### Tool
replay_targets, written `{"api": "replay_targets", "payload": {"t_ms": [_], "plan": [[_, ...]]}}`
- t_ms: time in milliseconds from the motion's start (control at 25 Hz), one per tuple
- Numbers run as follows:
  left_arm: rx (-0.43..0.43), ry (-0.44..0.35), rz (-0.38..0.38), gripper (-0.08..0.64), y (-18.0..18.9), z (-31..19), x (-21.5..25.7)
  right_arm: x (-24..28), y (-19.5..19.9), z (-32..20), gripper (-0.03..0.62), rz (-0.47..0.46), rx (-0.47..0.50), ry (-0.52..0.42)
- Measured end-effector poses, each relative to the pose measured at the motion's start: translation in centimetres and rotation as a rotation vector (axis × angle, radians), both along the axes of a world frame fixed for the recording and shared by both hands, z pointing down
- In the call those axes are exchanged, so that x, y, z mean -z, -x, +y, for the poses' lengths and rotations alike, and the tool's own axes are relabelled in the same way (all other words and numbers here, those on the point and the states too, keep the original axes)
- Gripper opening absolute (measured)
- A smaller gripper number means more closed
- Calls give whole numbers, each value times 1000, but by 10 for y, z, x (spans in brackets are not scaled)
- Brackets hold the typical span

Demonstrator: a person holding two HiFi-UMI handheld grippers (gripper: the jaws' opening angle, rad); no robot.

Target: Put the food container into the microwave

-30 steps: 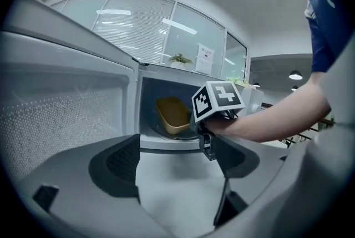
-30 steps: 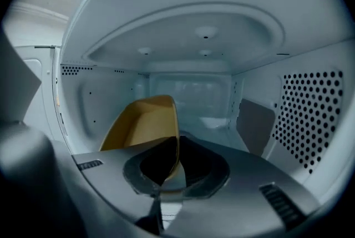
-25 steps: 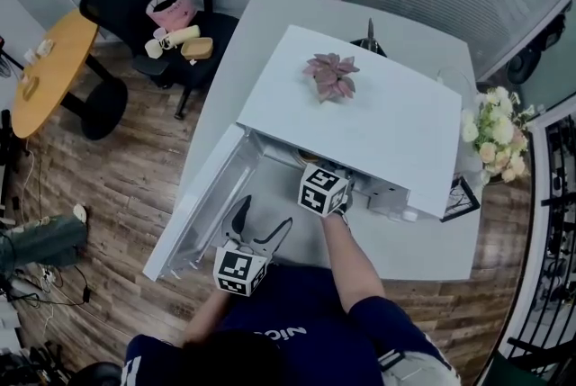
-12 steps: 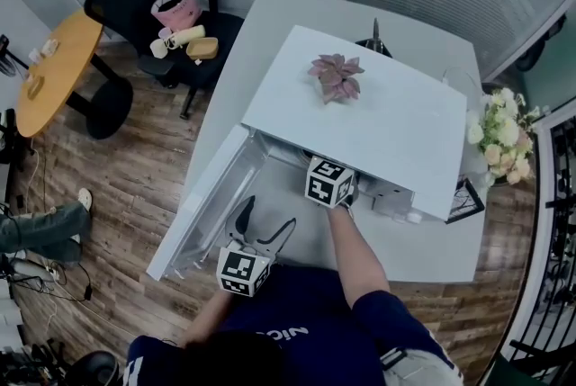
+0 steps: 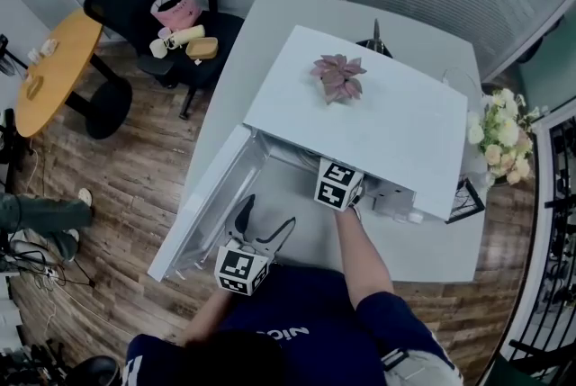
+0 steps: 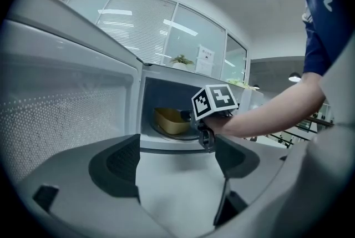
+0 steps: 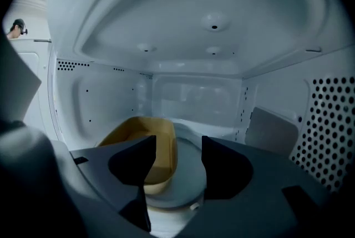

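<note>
L gripper (image 6: 177, 159) hung wide apart, empty, beside the open door (image 5: 209, 206). One food container (image 7: 141, 132) sat left on the turntable (image 7: 186, 178) inside the microwave (image 5: 360, 119). My R gripper (image 7: 176, 156) was spread apart by its right rim, w/ free room rightward.

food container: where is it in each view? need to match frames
Head view: not visible; the microwave top covers the cavity.
Left gripper view: food container just left of centre, inside the open cavity.
Right gripper view: lower left of centre, resting on the turntable.
Shared landmark: the microwave, seen from above, from the front, and from inside.
</note>
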State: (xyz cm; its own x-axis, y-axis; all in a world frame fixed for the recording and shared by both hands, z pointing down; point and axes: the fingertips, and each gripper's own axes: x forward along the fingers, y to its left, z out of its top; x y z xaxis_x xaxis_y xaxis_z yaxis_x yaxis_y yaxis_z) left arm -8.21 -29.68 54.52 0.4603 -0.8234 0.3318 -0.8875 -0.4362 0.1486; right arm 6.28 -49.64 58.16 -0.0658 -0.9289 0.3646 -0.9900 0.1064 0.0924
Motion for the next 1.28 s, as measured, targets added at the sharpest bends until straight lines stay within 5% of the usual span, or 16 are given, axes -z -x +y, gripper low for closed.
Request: {"api": "replay_targets", "payload": {"t_ms": [720,1280], "plan": [[-81,-41,45,407,-13,12,9,41,-3,62,267,-37,74,-121],[-174,-31,85,407,-18,34,9,63,-16,158,252,-103,101,-75]]}}
